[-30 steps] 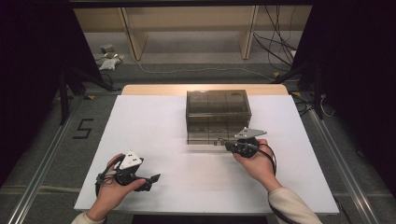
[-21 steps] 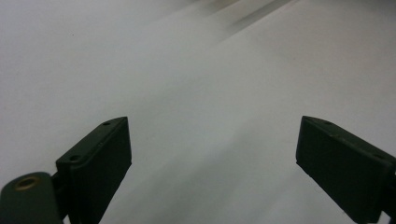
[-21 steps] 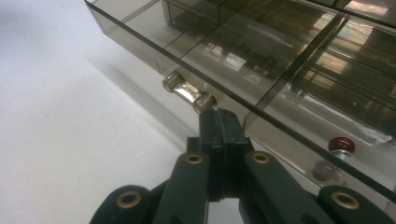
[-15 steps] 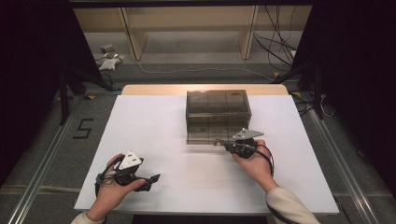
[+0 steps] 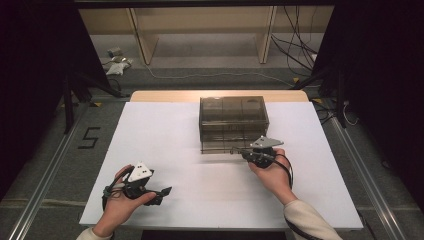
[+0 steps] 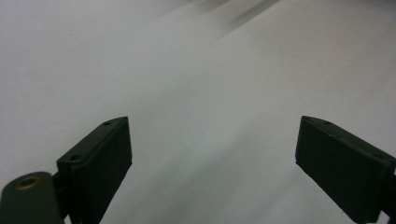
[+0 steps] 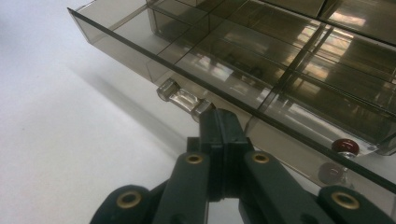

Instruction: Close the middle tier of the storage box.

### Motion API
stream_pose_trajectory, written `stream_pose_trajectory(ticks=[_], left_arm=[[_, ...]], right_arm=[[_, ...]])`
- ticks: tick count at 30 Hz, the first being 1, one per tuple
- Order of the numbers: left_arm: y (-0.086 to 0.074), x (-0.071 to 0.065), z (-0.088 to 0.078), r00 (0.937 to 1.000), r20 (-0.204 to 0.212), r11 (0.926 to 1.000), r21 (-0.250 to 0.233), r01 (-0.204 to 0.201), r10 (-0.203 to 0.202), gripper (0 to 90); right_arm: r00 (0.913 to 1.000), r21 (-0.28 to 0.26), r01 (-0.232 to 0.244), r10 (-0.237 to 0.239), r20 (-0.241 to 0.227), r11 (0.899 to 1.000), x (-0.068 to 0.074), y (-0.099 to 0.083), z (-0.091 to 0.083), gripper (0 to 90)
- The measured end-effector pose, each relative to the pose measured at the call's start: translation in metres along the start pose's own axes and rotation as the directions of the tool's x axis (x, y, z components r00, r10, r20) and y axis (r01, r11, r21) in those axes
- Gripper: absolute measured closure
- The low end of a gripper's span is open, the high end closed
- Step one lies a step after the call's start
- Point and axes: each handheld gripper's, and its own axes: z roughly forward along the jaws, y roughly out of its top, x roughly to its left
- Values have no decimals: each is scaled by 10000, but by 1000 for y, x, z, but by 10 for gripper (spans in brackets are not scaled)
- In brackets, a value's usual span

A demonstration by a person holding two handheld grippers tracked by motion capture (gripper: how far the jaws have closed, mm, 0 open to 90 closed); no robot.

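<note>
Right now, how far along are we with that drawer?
Done: the bottom drawer of the smoked plastic cabinet is partly out. In hand: the right gripper, shut, sits at the clear handle. The left gripper waits open. Left: whether to pull or push, unclear.

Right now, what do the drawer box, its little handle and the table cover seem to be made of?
The drawer box looks like smoky, glossy transparent plastic: its dividers show through and the walls reflect light. The handle seems clear glossy plastic, see-through with bright highlights. The table cover looks matte white, perhaps paper or laminate; no glare, and I cannot tell which.
</note>
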Motion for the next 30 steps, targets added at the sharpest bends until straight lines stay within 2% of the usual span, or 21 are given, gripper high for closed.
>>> stream_pose_trajectory(ticks=[17, 30], left_arm=[[0, 0, 0, 10000, -14, 10000, 11, -22, 22, 110], [0, 0, 0, 10000, -13, 10000, 4, -24, 24, 110]], right_arm=[[9994, -175, -34, 39, 333, 9998, 0, 1, 4, 900], [9991, -282, -154, 165, 380, 9995, -1, 2, 8, 900]])
